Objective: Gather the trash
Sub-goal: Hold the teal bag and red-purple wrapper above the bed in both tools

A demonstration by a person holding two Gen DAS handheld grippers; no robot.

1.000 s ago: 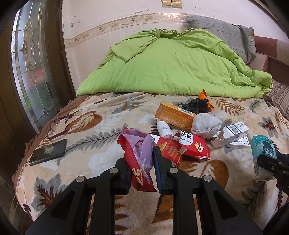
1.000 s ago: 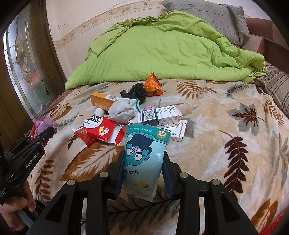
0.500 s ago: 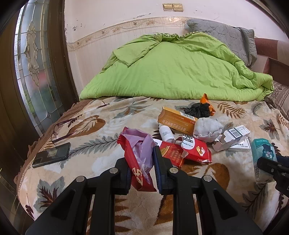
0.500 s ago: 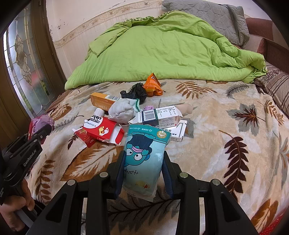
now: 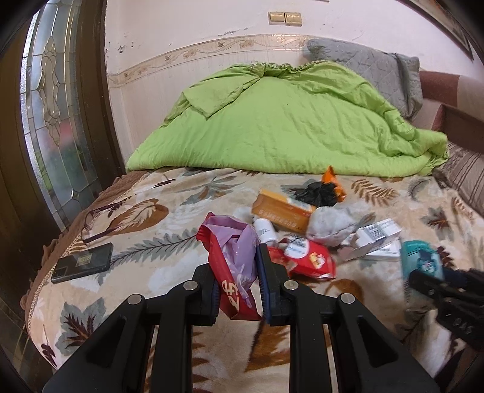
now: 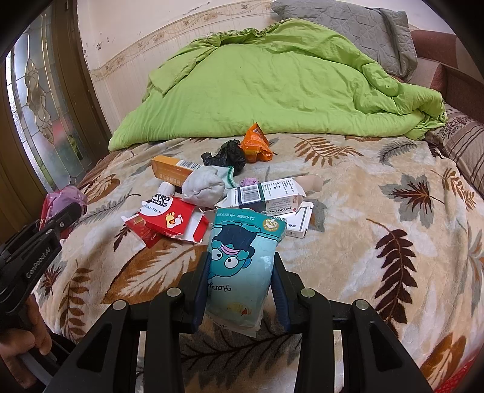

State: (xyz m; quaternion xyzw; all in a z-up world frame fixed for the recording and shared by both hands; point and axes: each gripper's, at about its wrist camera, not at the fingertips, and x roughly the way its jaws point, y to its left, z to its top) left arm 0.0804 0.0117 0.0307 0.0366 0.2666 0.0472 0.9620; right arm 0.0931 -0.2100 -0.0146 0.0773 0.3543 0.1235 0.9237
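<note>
Two grippers pinch trash above the bed: left gripper a red wrapper, right gripper a teal packet.

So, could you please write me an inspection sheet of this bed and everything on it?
Surface: leaf-patterned blanket covering the bed.
Job's things: red wrapper with purple plastic in the left gripper; teal cartoon packet in the right gripper.
Clutter: orange box, grey sock, red foot-print box, white barcode box, black bag, orange wrapper, phone.
Grippers: both clamped on their items, above the bed.
Cables: nothing seen.
Surroundings: green quilt, grey pillow, glass door panel.
</note>
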